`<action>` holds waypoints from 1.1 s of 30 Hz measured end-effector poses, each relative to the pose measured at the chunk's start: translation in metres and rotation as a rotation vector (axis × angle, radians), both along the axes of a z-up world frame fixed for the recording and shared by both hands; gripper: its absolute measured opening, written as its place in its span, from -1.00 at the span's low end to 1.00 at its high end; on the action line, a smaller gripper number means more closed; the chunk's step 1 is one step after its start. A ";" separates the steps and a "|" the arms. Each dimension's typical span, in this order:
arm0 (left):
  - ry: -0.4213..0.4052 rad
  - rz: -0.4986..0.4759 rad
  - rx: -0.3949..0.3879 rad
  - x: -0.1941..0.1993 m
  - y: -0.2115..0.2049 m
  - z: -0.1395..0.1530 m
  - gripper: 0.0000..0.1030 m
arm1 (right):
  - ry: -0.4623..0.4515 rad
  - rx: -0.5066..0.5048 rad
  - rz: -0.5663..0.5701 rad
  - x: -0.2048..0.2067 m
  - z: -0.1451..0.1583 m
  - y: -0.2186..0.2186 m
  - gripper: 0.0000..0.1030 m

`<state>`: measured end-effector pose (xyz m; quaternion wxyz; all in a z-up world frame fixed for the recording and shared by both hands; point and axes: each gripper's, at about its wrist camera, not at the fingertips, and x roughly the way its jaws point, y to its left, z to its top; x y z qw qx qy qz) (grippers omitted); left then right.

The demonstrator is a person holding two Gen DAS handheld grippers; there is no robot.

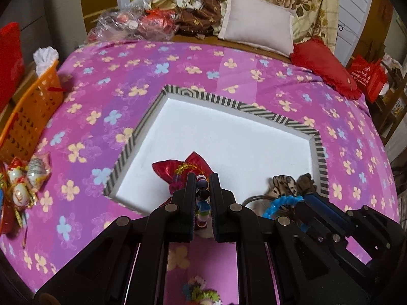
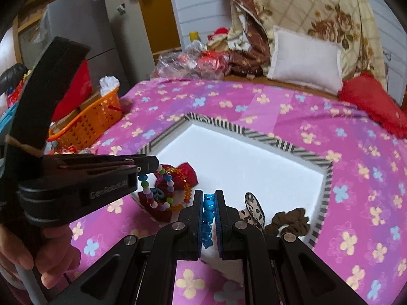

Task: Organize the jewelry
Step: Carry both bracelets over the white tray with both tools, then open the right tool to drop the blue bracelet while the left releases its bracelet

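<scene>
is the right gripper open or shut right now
Shut: the right gripper has its two black fingers pressed against a blue plastic beaded bracelet on both sides.

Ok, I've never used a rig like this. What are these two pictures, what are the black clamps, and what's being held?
There is no robot: a person carries two hand-held grippers, each with a fisheye camera looking along its fingers. In the left wrist view, the left gripper is shut on a multicoloured bead bracelet. In the right wrist view, the right gripper is shut on a blue bracelet; the black tool at left there is the left gripper seen side-on, beads dangling. Both hang over a white tray with a striped rim on a pink flowered bedspread. In the tray lie a red pouch, a leopard-print scrunchie and a brown scrunchie.
</scene>
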<state>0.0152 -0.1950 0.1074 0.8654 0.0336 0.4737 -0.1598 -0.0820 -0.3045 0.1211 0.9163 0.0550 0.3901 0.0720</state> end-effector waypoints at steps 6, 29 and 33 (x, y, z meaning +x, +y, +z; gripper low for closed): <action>0.045 -0.015 -0.017 0.013 -0.006 -0.025 -0.83 | 0.077 -0.011 -0.040 0.011 -0.036 -0.017 -0.85; 0.090 0.001 0.013 0.016 -0.003 -0.066 -0.83 | 0.127 -0.035 -0.080 0.003 -0.060 -0.028 -0.45; 0.083 0.005 0.021 0.016 -0.002 -0.065 -0.83 | 0.117 -0.043 -0.078 0.001 -0.056 -0.026 -0.45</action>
